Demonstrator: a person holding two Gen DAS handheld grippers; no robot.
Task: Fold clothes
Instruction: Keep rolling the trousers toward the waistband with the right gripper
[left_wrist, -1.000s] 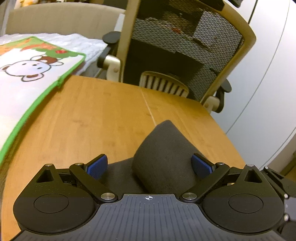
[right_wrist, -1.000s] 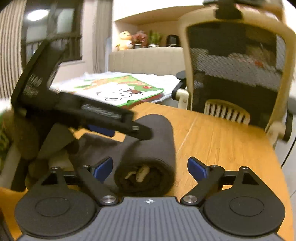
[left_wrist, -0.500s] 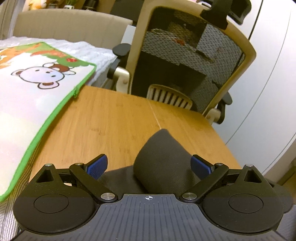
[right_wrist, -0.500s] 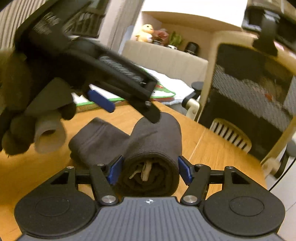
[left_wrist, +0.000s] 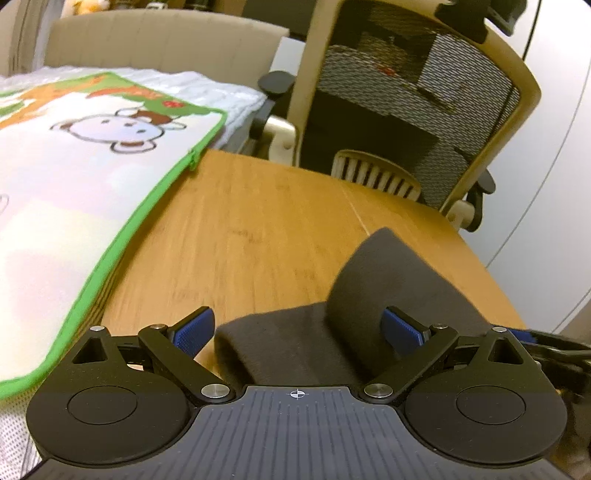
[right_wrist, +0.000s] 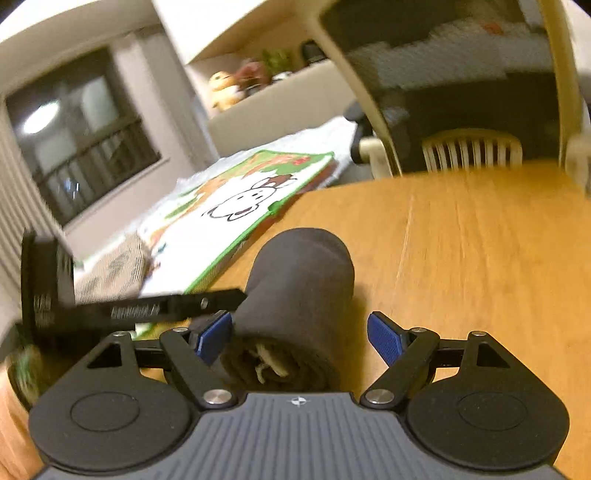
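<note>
While the roll (right_wrist: 299, 280) is lying on the table (right_wrist: 480, 236), both the left gripper (left_wrist: 299, 328) and the right gripper (right_wrist: 301, 336) are gaping around it.

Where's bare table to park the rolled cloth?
Bare wood runs between the dark rolled cloth, the green-edged cartoon mat and the mesh chair. It is crowded near the left gripper and right gripper, both open beside the cloth.

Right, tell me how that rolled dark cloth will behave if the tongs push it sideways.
The rolled cloth is round, lying on smooth wood, so it may well roll. It looks soft, so it would likely squash rather than slide stiffly. A flat tail trails beside it, so it could unroll.
</note>
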